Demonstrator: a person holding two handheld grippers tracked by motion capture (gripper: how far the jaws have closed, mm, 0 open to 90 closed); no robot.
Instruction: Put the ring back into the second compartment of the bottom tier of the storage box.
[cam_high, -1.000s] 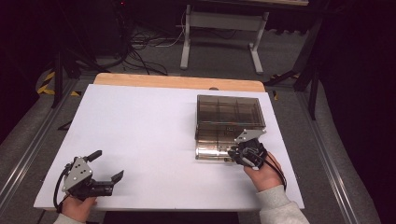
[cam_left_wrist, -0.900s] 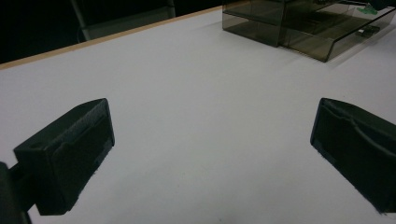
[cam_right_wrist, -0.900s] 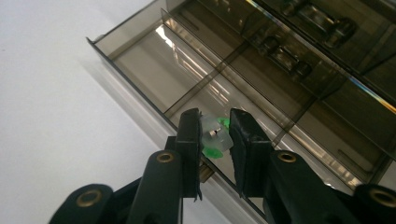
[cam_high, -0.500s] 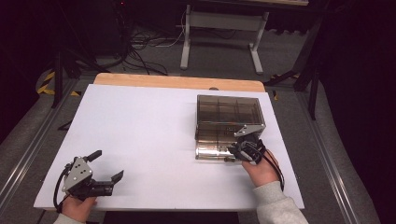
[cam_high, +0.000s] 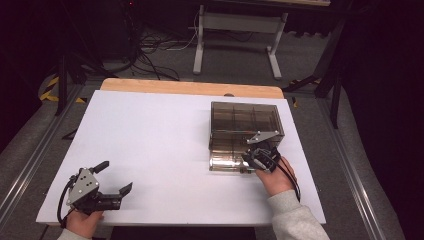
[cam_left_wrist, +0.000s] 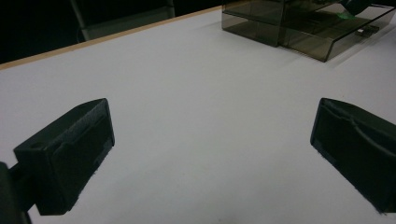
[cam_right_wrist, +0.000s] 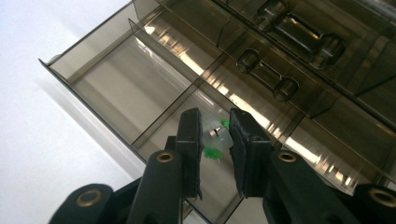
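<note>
**Small clear-and-green part, held over the open drawer of the smoked plastic organiser**

Item: small translucent piece with green bits (cam_right_wrist: 215, 137), clamped between the jaws of the right gripper (cam_right_wrist: 215, 140), just above a middle compartment of the pulled-out drawer (cam_right_wrist: 140, 88) of the drawer organiser (cam_high: 245, 131).

Handling, as judged: light, rigid, probably slick plastic; small enough to slip or twist out. Best taken across its clear body, as now. Exact shape too small to tell.

Left gripper (cam_high: 107, 178): jaws spread wide, empty, resting on the white table (cam_high: 160, 130), well apart from the organiser, at the near left corner.

Change against earlier frame: right gripper has advanced from the drawer's front edge to over its compartments. Left gripper unmoved.
</note>
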